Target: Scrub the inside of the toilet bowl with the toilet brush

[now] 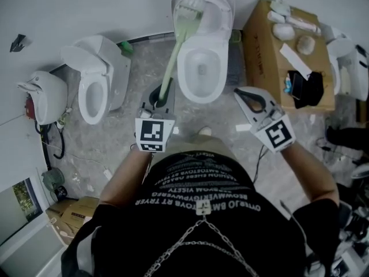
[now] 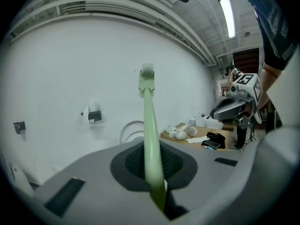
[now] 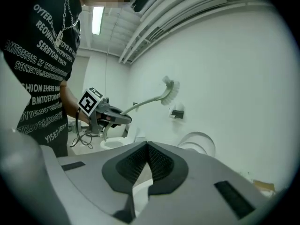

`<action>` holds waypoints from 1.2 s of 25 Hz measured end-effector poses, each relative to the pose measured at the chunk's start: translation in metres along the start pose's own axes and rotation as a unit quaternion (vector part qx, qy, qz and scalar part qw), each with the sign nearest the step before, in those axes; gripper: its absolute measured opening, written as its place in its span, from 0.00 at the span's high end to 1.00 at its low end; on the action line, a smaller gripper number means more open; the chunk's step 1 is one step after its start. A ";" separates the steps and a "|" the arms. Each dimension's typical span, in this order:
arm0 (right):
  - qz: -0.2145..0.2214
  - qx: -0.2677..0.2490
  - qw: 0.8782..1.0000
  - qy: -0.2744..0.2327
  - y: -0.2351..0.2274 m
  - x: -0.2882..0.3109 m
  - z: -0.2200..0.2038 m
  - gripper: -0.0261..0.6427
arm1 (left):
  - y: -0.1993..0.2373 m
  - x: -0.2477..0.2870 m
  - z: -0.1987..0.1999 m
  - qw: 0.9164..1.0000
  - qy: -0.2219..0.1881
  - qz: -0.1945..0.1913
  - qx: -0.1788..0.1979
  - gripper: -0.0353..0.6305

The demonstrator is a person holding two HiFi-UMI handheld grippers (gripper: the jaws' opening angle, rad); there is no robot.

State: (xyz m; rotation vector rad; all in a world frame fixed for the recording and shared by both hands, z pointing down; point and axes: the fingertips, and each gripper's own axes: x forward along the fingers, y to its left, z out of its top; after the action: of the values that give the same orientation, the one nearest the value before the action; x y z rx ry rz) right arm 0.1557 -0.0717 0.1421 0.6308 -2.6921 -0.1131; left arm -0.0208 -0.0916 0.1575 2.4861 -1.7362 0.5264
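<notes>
My left gripper (image 1: 157, 101) (image 2: 154, 161) is shut on the pale green handle of the toilet brush (image 1: 172, 56) (image 2: 149, 125). The brush slants up and away, and its white bristle head (image 1: 188, 9) (image 2: 146, 75) (image 3: 170, 91) is raised in front of the upright lid (image 1: 214, 3), above the white toilet bowl (image 1: 202, 68). My right gripper (image 1: 251, 98) (image 3: 146, 149) hangs just right of the bowl, shut with nothing in it. The right gripper view shows the left gripper (image 3: 110, 118) with the brush off to the left.
A second white toilet (image 1: 95, 91) stands left of the bowl, with a third fixture (image 1: 43, 94) further left. A cardboard box (image 1: 262, 45) with cloths, a phone and other small things is at the right. Cables lie on the grey floor (image 1: 86, 160).
</notes>
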 end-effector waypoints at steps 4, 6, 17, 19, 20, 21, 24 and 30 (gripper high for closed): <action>-0.038 0.056 0.997 -0.049 -0.017 0.011 -0.004 0.96 | -0.006 0.001 -0.016 1.000 0.017 0.006 -0.004 0.94; -0.077 0.069 0.992 -0.073 -0.027 0.017 -0.007 0.96 | -0.007 0.003 -0.030 0.999 0.030 0.008 -0.009 0.94; -0.141 0.078 0.984 -0.080 -0.048 0.075 -0.024 0.96 | -0.019 0.042 -0.112 0.993 0.089 -0.015 -0.070 0.94; -0.133 0.065 0.986 -0.081 -0.049 0.087 -0.030 0.96 | -0.024 0.053 -0.134 0.991 0.102 -0.021 -0.081 0.94; -0.129 0.065 0.986 -0.082 -0.049 0.094 -0.035 0.96 | -0.027 0.059 -0.146 0.990 0.110 -0.023 -0.086 0.94; -0.126 0.069 0.986 -0.080 -0.050 0.099 -0.040 0.96 | -0.030 0.064 -0.158 0.988 0.119 -0.024 -0.091 0.94; -0.122 0.089 0.986 -0.069 -0.052 0.108 -0.061 0.96 | -0.037 0.079 -0.192 0.983 0.149 -0.025 -0.106 0.94; -0.123 0.123 0.983 -0.051 -0.060 0.121 -0.099 0.96 | -0.050 0.094 -0.250 0.966 0.214 -0.035 -0.139 0.94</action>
State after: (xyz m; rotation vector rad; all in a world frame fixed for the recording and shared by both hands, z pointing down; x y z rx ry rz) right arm 0.1175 -0.1786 0.2654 1.0593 -2.7368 0.1302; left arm -0.0062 -0.0972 0.4289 2.0447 -1.4379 0.6956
